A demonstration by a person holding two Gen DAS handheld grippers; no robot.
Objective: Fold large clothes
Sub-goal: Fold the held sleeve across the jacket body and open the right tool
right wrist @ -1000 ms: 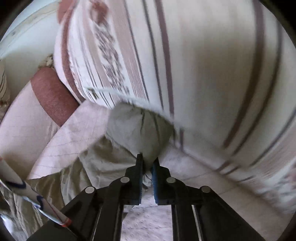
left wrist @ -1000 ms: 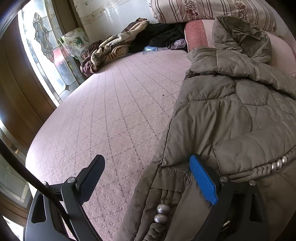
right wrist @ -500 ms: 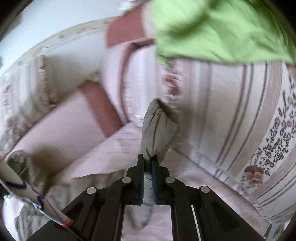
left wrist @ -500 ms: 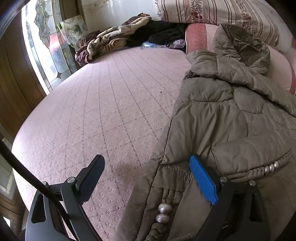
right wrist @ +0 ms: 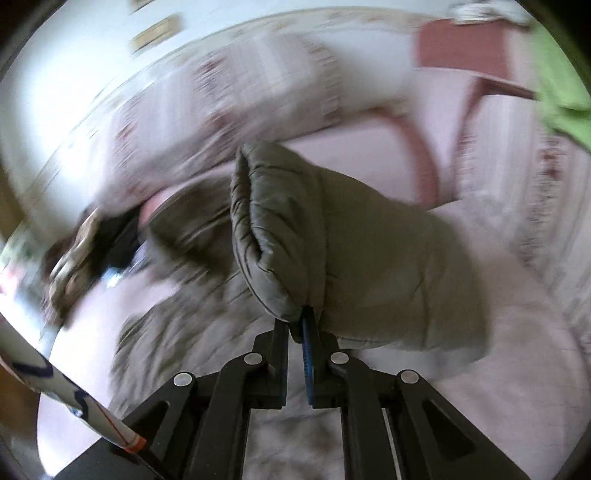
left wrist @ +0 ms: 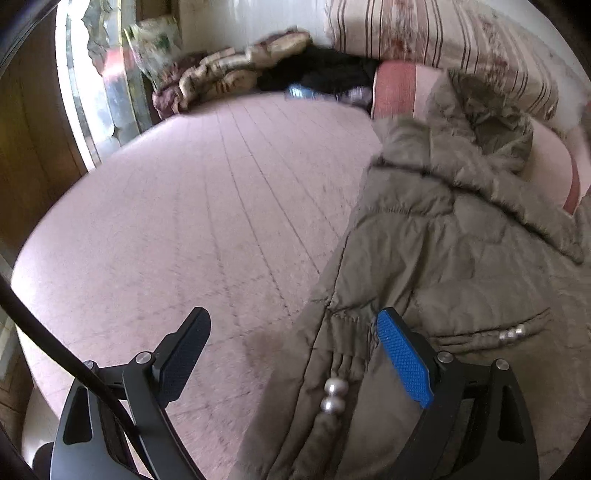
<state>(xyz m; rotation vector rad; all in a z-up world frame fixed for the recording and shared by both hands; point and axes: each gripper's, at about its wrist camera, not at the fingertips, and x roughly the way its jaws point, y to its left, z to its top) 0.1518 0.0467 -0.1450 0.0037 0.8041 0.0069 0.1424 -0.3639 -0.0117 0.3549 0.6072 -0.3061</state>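
Note:
An olive padded jacket (left wrist: 443, 258) lies on a pink bed cover (left wrist: 203, 229), its hood up toward the pillows. My left gripper (left wrist: 295, 354) hangs open over the jacket's lower left edge, its blue pad (left wrist: 404, 363) above the fabric and its black finger (left wrist: 184, 350) over the bare cover. In the right wrist view my right gripper (right wrist: 295, 325) is shut on a sleeve of the jacket (right wrist: 295, 236), which stands lifted off the bed and trails back to the rest of the garment. The view is blurred by motion.
Striped pillows (left wrist: 424, 33) and a pink bolster (left wrist: 399, 88) line the head of the bed. A heap of brown and black clothes (left wrist: 258, 74) lies at the far left corner by a stained-glass window (left wrist: 107, 74). Something green (right wrist: 561, 81) shows at the right edge.
My right gripper has swung the pinched sleeve away from the striped pillow and up over the bed, rolling as it went. The left gripper drifted slightly and stayed open.

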